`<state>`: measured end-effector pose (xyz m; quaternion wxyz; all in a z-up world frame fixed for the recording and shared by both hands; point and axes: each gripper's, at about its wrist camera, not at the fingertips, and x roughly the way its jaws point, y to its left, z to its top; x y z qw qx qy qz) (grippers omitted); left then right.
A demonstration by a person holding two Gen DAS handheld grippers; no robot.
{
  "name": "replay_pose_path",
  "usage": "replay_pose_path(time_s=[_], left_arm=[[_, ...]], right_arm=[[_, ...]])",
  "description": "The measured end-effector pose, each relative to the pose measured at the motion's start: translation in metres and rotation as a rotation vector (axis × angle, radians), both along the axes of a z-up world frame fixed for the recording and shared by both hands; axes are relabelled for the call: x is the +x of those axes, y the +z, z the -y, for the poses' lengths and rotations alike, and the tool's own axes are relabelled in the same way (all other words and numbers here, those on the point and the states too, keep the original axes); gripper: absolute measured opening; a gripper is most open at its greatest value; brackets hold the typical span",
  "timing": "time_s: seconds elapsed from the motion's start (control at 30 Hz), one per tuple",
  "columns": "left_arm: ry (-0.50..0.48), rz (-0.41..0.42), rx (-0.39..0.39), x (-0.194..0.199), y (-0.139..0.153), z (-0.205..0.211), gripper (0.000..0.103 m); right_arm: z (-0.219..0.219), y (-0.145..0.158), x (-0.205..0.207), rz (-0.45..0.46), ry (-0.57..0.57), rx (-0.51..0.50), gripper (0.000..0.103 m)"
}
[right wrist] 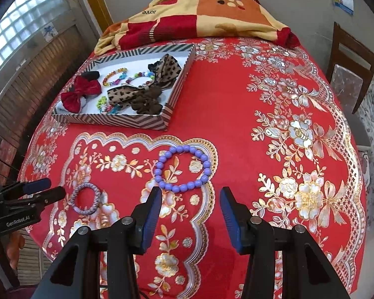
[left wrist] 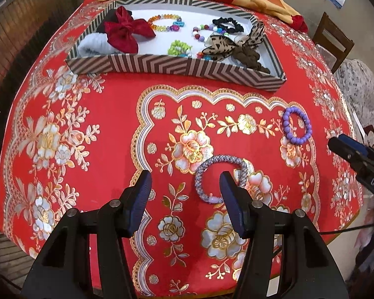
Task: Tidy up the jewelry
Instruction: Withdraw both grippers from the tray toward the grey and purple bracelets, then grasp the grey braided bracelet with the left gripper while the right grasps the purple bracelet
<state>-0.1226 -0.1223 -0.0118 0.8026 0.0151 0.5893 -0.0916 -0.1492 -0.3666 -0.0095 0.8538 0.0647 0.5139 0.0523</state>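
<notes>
A grey-lilac woven bracelet (left wrist: 202, 172) lies on the red floral tablecloth (left wrist: 112, 124). My left gripper (left wrist: 185, 186) hovers over it, open; its right finger (left wrist: 230, 196) covers the near side of the ring and nothing is gripped. A purple bead bracelet (right wrist: 162, 160) lies just ahead of my right gripper (right wrist: 190, 199), which is open and empty. The purple bracelet (left wrist: 286, 114) also shows at the right of the left wrist view. The woven bracelet (right wrist: 87, 185) and the left gripper (right wrist: 52, 188) show at the left of the right wrist view.
A striped box (left wrist: 162, 62) at the far side holds a red bow (left wrist: 127, 32), a leopard bow (left wrist: 227, 44), a black scrunchie (left wrist: 227, 23) and bead bracelets. A folded blanket (right wrist: 199, 12) lies behind it. A wooden chair (right wrist: 349, 62) stands at the right.
</notes>
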Motion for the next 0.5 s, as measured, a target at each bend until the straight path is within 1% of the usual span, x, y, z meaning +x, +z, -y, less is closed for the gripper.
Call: replay_pose_path(time_s=[0.4, 0.5], left_arm=[[-0.025, -0.027, 0.046, 0.000, -0.022, 0.005, 0.056], [-0.031, -0.027, 0.056, 0.002, -0.025, 0.007, 0.056]], right_arm=[[0.009, -0.029, 0.040, -0.032, 0.024, -0.030, 0.046], [0.007, -0.034, 0.049, -0.036, 0.042, -0.052, 0.046]])
